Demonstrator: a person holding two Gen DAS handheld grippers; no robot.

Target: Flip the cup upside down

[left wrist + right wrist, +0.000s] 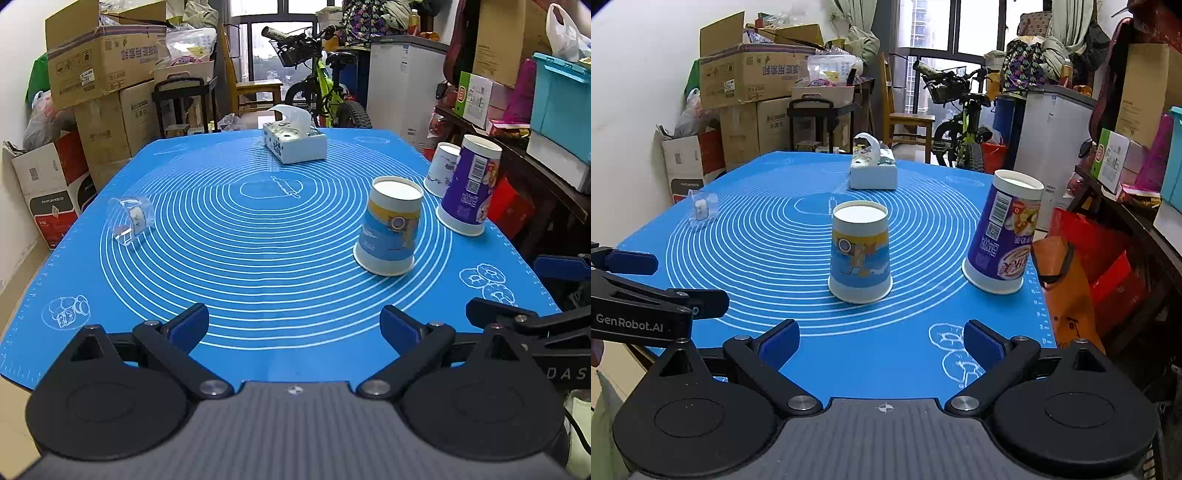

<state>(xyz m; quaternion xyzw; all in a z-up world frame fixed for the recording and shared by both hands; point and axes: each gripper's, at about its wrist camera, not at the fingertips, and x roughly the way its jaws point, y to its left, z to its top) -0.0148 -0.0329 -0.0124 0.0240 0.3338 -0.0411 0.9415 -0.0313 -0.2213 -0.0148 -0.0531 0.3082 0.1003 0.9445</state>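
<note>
Ahead, inverted blue-yellow cup [860, 253] well beyond wide-spread right gripper [882, 345]

I work in a crowded room. Stacked cardboard boxes [750, 74] stand against the white wall [635, 92] on my left. Ahead, daylight comes through a big window [960, 26], behind a wooden chair [908, 118] and a bicycle [960, 122].
</note>
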